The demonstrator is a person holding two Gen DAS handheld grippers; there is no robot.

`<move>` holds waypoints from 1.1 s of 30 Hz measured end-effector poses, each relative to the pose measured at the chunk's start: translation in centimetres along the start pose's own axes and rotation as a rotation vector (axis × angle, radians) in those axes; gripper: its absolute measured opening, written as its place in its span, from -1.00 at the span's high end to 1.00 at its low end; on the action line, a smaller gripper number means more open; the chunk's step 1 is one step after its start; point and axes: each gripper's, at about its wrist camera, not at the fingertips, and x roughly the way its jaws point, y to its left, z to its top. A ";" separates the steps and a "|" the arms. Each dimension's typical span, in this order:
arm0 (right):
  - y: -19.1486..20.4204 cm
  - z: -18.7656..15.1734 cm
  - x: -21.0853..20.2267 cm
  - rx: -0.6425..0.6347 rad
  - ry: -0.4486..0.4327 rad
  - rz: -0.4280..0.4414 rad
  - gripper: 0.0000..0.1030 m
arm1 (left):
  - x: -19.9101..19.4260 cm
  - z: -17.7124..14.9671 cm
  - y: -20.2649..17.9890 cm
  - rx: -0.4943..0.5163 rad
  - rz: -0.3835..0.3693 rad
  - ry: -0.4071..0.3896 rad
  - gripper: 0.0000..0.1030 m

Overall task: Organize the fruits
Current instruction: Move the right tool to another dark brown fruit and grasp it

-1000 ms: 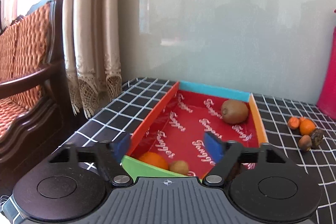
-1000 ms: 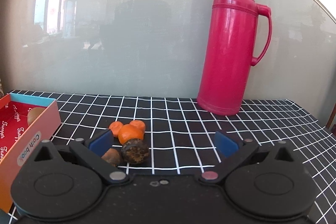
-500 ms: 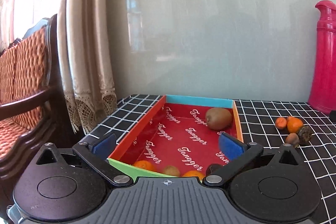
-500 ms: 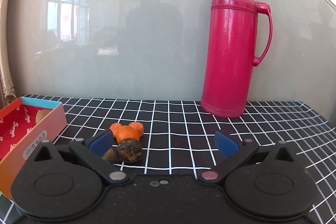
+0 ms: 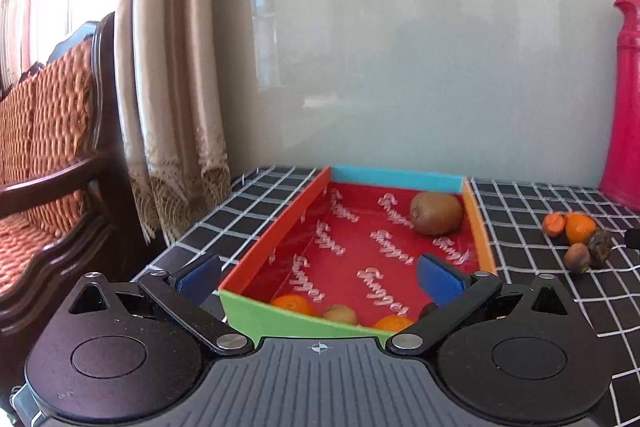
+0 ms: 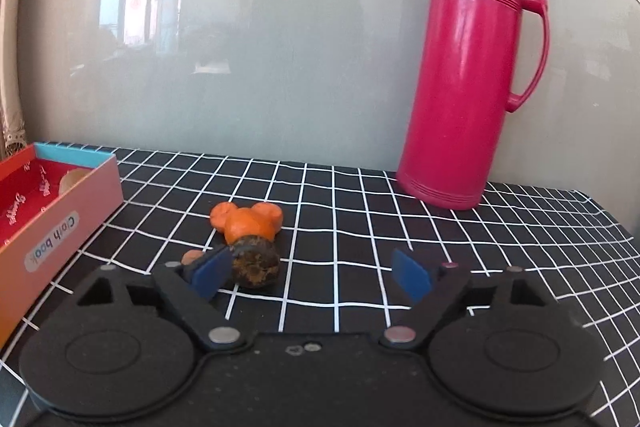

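A box (image 5: 276, 251) with a red lining and coloured walls lies on the checked table. A large kiwi (image 5: 436, 213) sits at its far end, and oranges (image 5: 294, 303) and a small kiwi (image 5: 340, 314) at its near end. My left gripper (image 5: 320, 275) stands open over the near end, holding nothing. A cluster of loose fruit lies to the right of the box: an orange (image 6: 250, 225), two smaller orange ones, a small brown fruit (image 6: 191, 256) and a dark wrinkled fruit (image 6: 256, 261). My right gripper (image 6: 312, 275) is low behind the cluster, jaws closing. The dark fruit sits between them beside the left finger, and the right finger is well clear of it.
A tall red thermos jug (image 6: 468, 79) stands at the back right against the pale wall. A curtain (image 5: 172, 87) and a wooden chair with an orange cushion (image 5: 48, 147) stand beyond the table's left edge. The table's right edge shows in the right wrist view.
The left gripper drew back from the box and its jaws widened. The right gripper sank towards the fruit cluster and its jaws narrowed, bringing the dark fruit between them.
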 end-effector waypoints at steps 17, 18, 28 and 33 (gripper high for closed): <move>2.4 0.1 4.4 0.033 0.066 0.033 -0.41 | 2.1 0.1 1.8 0.014 0.021 0.018 -1.00; 2.5 0.1 4.5 0.037 0.067 0.033 -0.41 | 2.2 0.1 2.0 0.013 0.022 0.021 -1.00; 1.1 0.4 6.5 0.171 0.141 0.113 -0.08 | 2.4 0.1 2.8 0.006 0.024 0.025 -1.00; 1.6 0.0 6.7 0.142 0.163 0.114 0.02 | 2.3 0.2 2.7 0.004 0.021 0.020 -1.00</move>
